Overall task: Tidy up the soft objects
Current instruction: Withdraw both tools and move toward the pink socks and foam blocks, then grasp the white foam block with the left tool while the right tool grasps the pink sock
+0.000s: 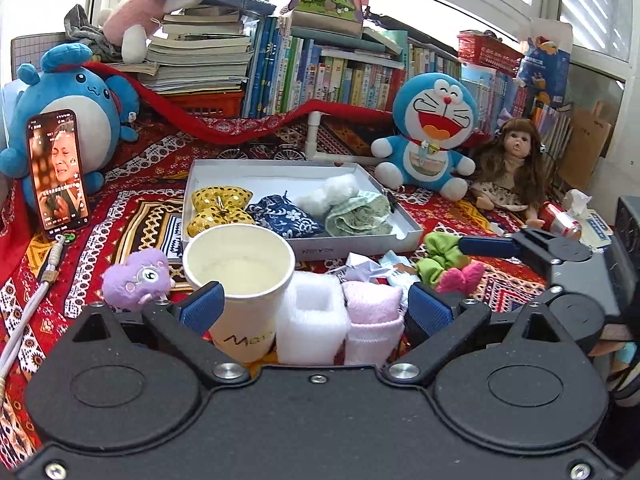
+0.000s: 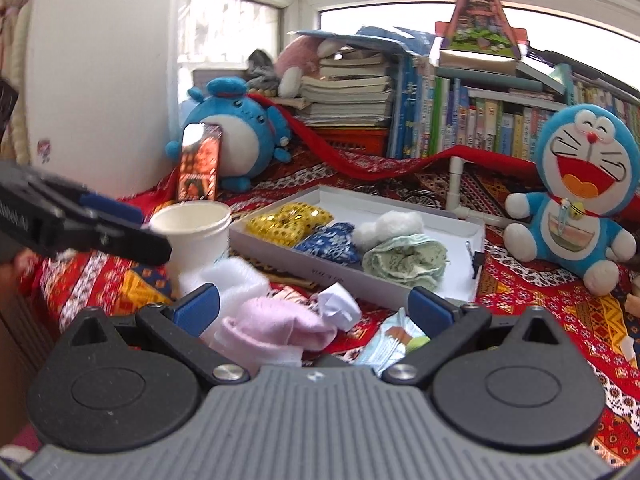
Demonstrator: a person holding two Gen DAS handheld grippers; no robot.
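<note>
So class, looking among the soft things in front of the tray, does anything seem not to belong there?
Yes: a paper cup stands upright beside the foam block and pink sock, and crumpled paper lies nearby. Neither is soft like the rest.

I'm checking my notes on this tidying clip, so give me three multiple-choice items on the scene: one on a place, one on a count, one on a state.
1. Where is the gold sequinned bow?
A. In the flat white box
B. In the white paper cup
C. On the book stack

2. How many soft things lie in the box?
A. One
B. Four
C. Seven

3. How does the left gripper stand?
A. Clamped on the cup
B. Open, pressing nothing
C. Holding the phone

Answers:
1 A: the bow lies at the box's left end.
2 B: bow, blue floral pouch, white fluff, green cloth.
3 B: its jaws stand wide, touching nothing.
</note>
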